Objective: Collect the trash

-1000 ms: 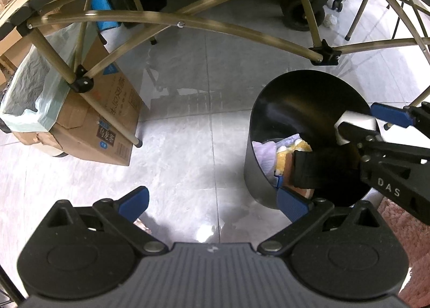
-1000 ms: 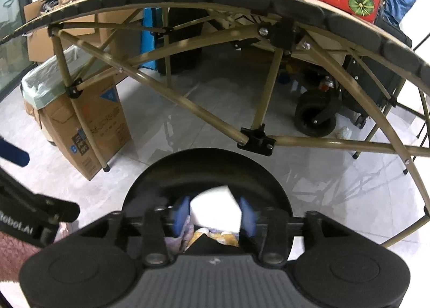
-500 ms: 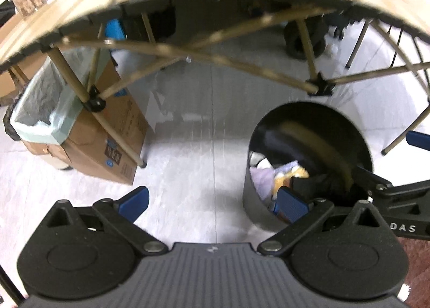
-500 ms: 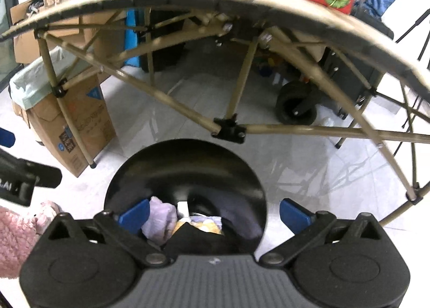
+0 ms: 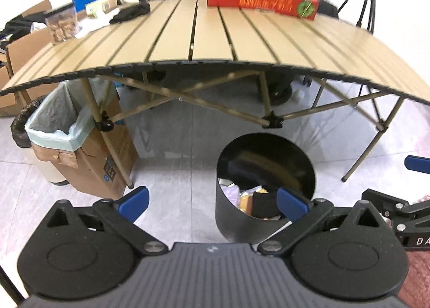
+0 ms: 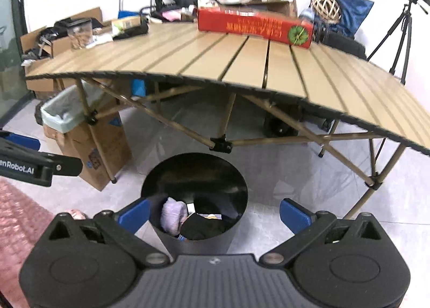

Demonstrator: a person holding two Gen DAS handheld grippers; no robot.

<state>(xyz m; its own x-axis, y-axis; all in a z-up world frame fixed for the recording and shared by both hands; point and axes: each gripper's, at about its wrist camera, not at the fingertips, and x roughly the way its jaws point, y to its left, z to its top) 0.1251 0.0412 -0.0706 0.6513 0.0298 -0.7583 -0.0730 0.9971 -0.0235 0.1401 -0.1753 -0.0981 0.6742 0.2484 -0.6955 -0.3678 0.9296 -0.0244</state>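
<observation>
Your left gripper and right gripper both hold nothing — blue fingers wide apart. The round black metal bin stands on the floor beside the table's near edge — soft trash lies inside.

Black round bin upright, holding mixed trash.

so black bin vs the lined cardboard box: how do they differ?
The black bin is round and unlined; the cardboard box is rectangular, with a pale green bag over its rim. The black bin stands in the open, in front of the folding table; the cardboard box sits at the table's left leg. The black bin holds visible trash; the cardboard box's contents can't be seen. Both stand upright and open-topped on the floor.
</observation>
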